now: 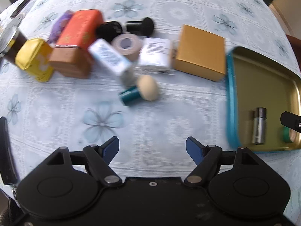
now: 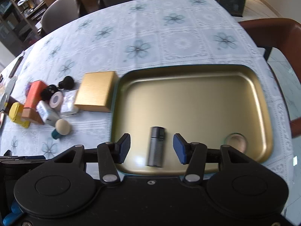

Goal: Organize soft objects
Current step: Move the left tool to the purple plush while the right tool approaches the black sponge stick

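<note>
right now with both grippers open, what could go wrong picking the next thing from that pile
The mushroom-shaped sponge lies on its side against the white tube, so the left gripper may roll it away or nudge the tube. The pile is tightly packed; reaching for the tape roll could topple the orange box. In the gold tray, the grey cylinder lies between the right gripper's open fingers and could get knocked.

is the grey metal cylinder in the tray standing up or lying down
Lying down. The grey cylinder rests lengthwise on the gold tray floor, between the open right gripper fingers, untouched.
</note>
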The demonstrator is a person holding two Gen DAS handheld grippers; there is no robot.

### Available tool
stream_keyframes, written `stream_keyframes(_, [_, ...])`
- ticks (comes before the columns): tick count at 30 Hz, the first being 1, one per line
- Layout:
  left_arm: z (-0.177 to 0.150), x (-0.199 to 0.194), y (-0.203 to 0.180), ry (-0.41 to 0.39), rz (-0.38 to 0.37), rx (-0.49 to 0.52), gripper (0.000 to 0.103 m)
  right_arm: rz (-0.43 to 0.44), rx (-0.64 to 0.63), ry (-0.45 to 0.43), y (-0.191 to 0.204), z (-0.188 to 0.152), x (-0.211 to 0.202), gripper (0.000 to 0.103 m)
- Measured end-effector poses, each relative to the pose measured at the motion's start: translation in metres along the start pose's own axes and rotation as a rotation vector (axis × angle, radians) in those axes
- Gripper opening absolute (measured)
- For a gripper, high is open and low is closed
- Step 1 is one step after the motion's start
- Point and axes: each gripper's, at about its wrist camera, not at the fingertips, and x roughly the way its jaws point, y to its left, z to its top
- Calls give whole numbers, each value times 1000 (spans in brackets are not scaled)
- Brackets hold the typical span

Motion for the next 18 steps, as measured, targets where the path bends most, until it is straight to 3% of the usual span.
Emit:
stream_keyframes(10, [16, -4, 98, -15, 40, -73, 78, 49, -82, 22, 86, 15, 18, 51])
stream_keyframes(18, [26, -1, 154, -21, 55, -73, 79, 56, -149, 14, 153, 24, 38, 51])
